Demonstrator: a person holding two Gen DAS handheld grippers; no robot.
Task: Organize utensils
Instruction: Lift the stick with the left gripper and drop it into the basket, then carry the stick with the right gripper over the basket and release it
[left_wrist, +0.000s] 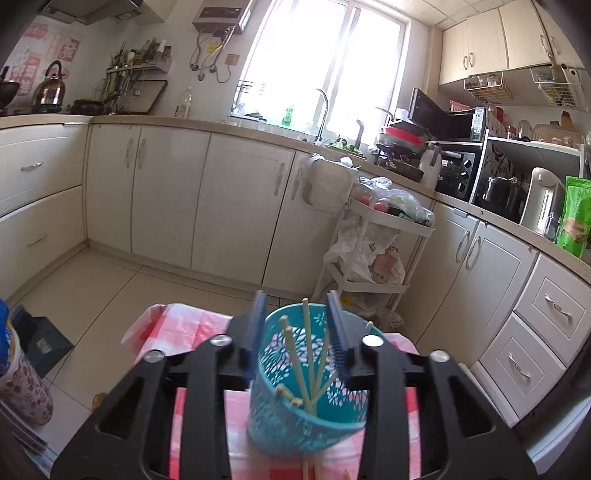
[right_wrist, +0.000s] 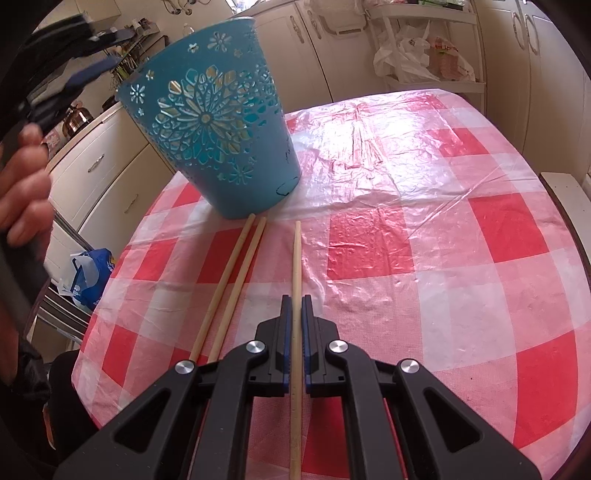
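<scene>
— Hands and tongs first?

— Left hand (right_wrist: 22, 184) curled round its handle, up and to the left of the right tongs (right_wrist: 296, 300). Left tongs (left_wrist: 296, 297) aimed slightly downward, jaws partly apart, gripping nothing. Right tongs tipped steeply down at the checked tablecloth (right_wrist: 443, 221), jaws clamped on a single chopstick (right_wrist: 296, 258).

— And the blue cup (right_wrist: 221, 122)?

— Standing on the cloth, ahead and to the left of the right tongs. Just beyond the left tongs and below their tips, mouth up and leaning toward that camera. In the right wrist view, left tongs near the rim but clear of it.

— Which way for the gripped chopstick?

— Flat on the cloth, long axis straight along the right tongs, far end toward the cup's base and short of it.

— Others?

— Two loose chopsticks (right_wrist: 236, 280) just left of the right tongs, side by side, nearly parallel to the gripped one, far ends at the cup's foot. Several more chopsticks (left_wrist: 306, 350) inside the cup, upright and fanned against the wall.

— Anything legible?

— "AXE" on a green bottle (left_wrist: 288, 112) at the window sill, far beyond the left tongs. Red wall stickers upper left, too blurred to read.
</scene>
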